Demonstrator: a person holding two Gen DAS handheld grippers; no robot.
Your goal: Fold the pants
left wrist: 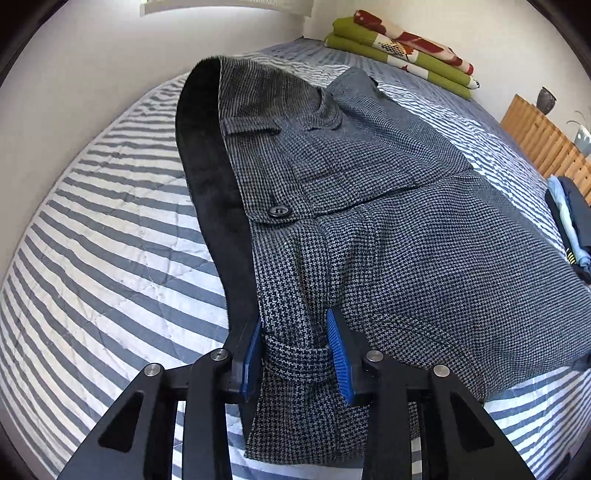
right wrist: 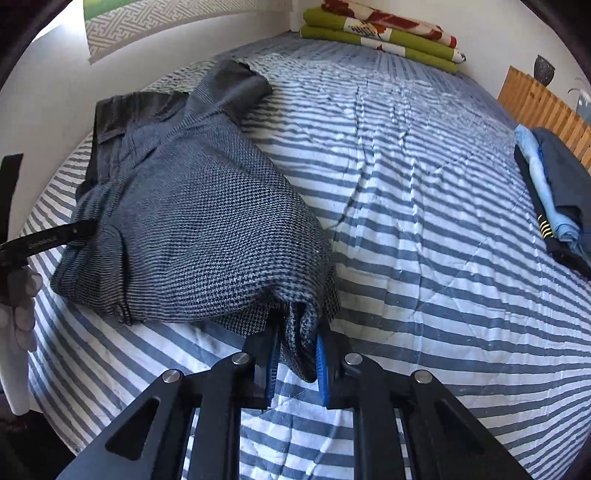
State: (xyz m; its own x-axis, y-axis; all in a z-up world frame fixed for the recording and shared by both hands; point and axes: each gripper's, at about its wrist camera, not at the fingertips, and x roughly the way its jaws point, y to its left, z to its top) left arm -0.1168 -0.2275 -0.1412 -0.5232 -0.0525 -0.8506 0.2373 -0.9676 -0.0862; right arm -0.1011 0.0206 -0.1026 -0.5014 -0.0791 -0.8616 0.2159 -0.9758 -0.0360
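Observation:
Grey houndstooth pants (left wrist: 388,229) with a black waistband lining lie folded over on the striped bed (left wrist: 110,240). My left gripper (left wrist: 297,350) is shut on the waistband at a belt loop, its blue pads (left wrist: 338,347) pressing the cloth from both sides. In the right wrist view the same pants (right wrist: 192,221) stretch from the far left toward me. My right gripper (right wrist: 297,360) is shut on a bunched edge of the fabric, lifted a little off the bed. The left gripper (right wrist: 79,232) shows at the left, gripping the pants' near-left edge.
A folded green and floral blanket (right wrist: 384,33) lies at the head of the bed by the wall. Folded dark and light-blue clothes (right wrist: 554,195) sit at the right edge, beside a wooden slatted piece (right wrist: 539,107). A hand (right wrist: 22,302) shows at the far left.

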